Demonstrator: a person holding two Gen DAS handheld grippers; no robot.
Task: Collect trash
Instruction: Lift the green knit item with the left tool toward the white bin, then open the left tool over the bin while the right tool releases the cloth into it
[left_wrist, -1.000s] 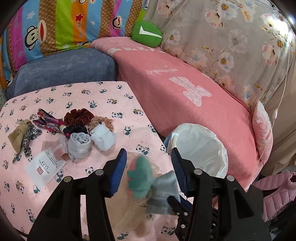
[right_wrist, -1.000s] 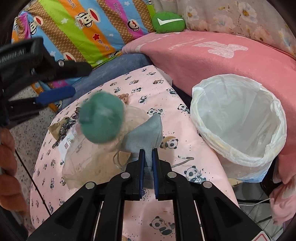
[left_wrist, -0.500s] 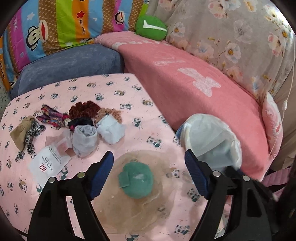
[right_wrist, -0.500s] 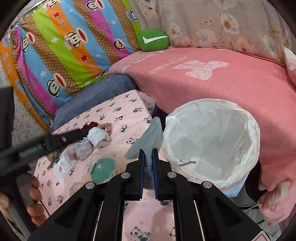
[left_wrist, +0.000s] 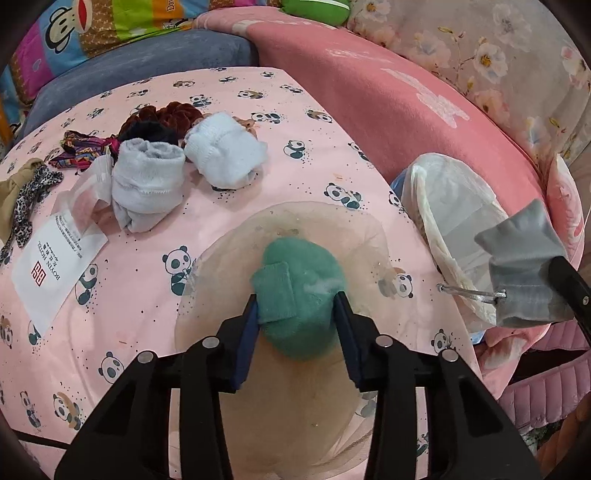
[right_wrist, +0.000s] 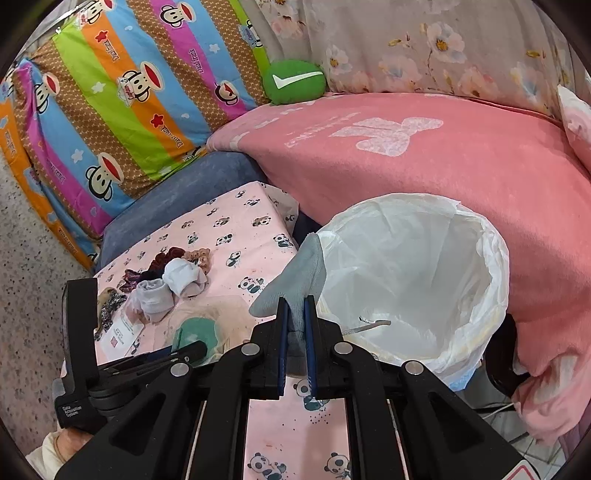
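Note:
A green rolled sock (left_wrist: 299, 295) lies on a clear plastic bag (left_wrist: 221, 280) on the panda-print table (left_wrist: 295, 110). My left gripper (left_wrist: 297, 314) has its jaws closed against both sides of the green sock. My right gripper (right_wrist: 295, 314) is shut on a grey sock (right_wrist: 295, 280) and holds it in the air beside the rim of the white-lined trash bin (right_wrist: 491, 258). The grey sock (left_wrist: 524, 266) and the bin (left_wrist: 443, 199) also show in the left wrist view, at the right. The green sock shows in the right wrist view (right_wrist: 195, 332).
Two pale rolled socks (left_wrist: 147, 181) (left_wrist: 225, 147), hair scrunchies (left_wrist: 162, 114), a small clear packet (left_wrist: 88, 184) and a white card (left_wrist: 55, 262) lie on the table's left. A pink blanket (right_wrist: 443, 147) and patterned cushions (right_wrist: 110, 92) border the table.
My left gripper has come down and closed on the green sock, which fell onto the bag a moment ago. My right gripper has lifted the grey sock beside the bin.

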